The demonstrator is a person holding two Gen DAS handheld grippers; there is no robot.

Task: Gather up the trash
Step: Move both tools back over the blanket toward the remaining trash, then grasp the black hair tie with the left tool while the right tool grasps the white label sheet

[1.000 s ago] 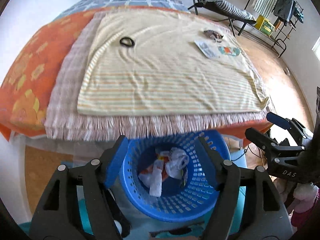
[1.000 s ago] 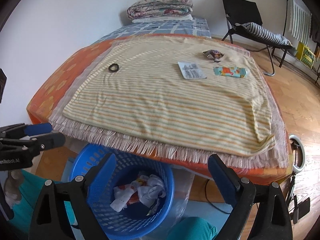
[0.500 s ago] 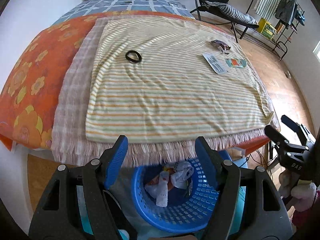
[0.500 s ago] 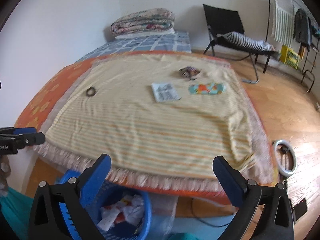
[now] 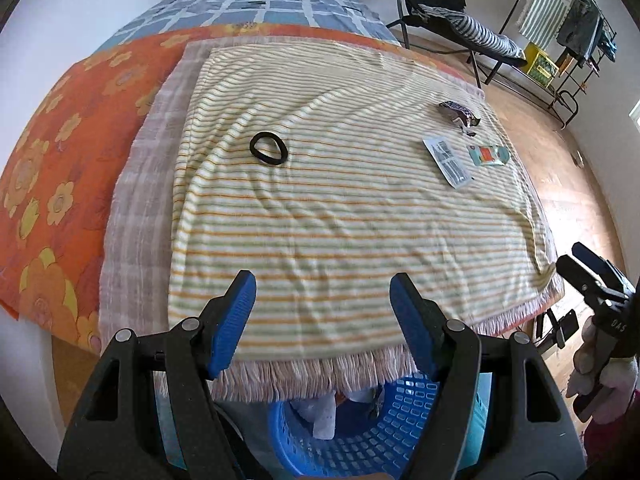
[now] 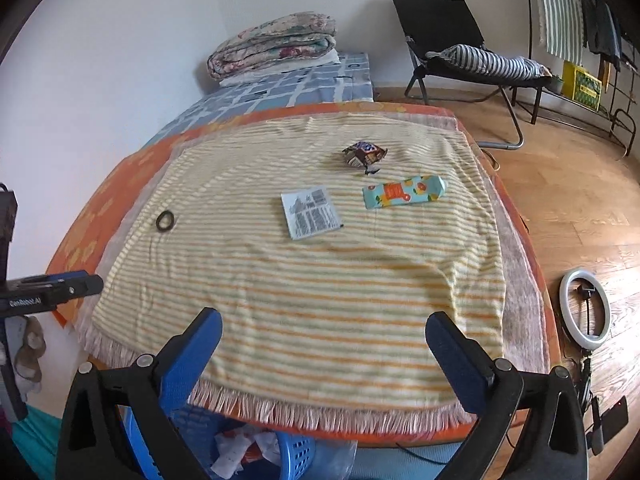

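Note:
Three pieces of trash lie on the striped blanket (image 6: 320, 280): a crumpled brown wrapper (image 6: 363, 153), a teal and orange packet (image 6: 404, 191) and a flat grey printed sachet (image 6: 311, 212). They also show far right in the left wrist view: the wrapper (image 5: 458, 113), the packet (image 5: 489, 155), the sachet (image 5: 447, 161). A black hair tie (image 5: 268, 149) lies to the left. The blue basket (image 5: 380, 428) with crumpled trash sits below the bed's near edge. My left gripper (image 5: 323, 320) and right gripper (image 6: 322, 350) are both open and empty, above the blanket's near edge.
The bed has an orange flowered cover (image 5: 60, 160) and folded quilts (image 6: 276, 44) at the far end. A black folding chair (image 6: 452, 48) and a clothes rack (image 6: 592, 40) stand on the wooden floor at the right. A ring light (image 6: 585, 312) lies on the floor.
Both grippers rose from over the blue basket and moved forward over the bed's edge. The basket has dropped to the bottom of both views. Both stay open and empty.

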